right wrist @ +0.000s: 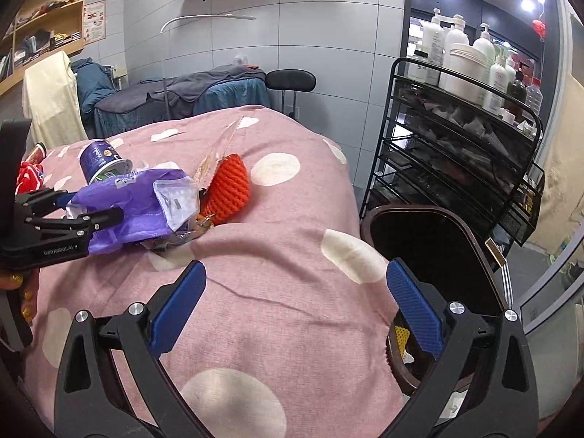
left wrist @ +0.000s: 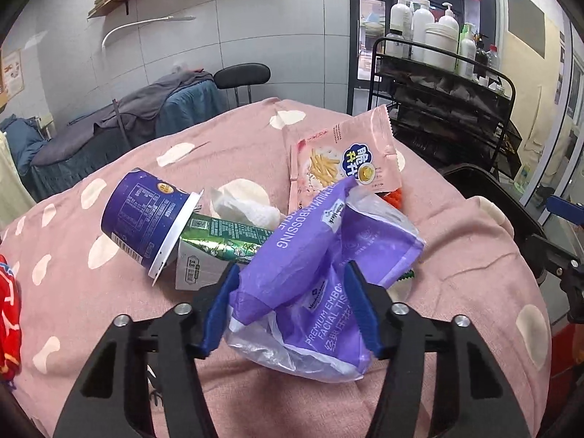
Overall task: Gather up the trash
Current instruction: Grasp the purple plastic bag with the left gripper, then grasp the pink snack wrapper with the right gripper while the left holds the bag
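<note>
Left wrist view: my left gripper [left wrist: 290, 279] pinches the purple tissue wrapper [left wrist: 321, 255], right gripper [right wrist: 295, 292] wide and empty — slippery film could slide free.

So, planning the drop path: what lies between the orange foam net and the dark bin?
Only bare pink spotted bedcover lies between the orange foam net and the dark bin, per the right wrist view.

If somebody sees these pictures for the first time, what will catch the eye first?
Probably the crumpled purple tissue packet, lying between the left gripper fingers on the pink spotted cover. Behind it lies a heap: a tipped purple cup and a pink snack bag.
</note>
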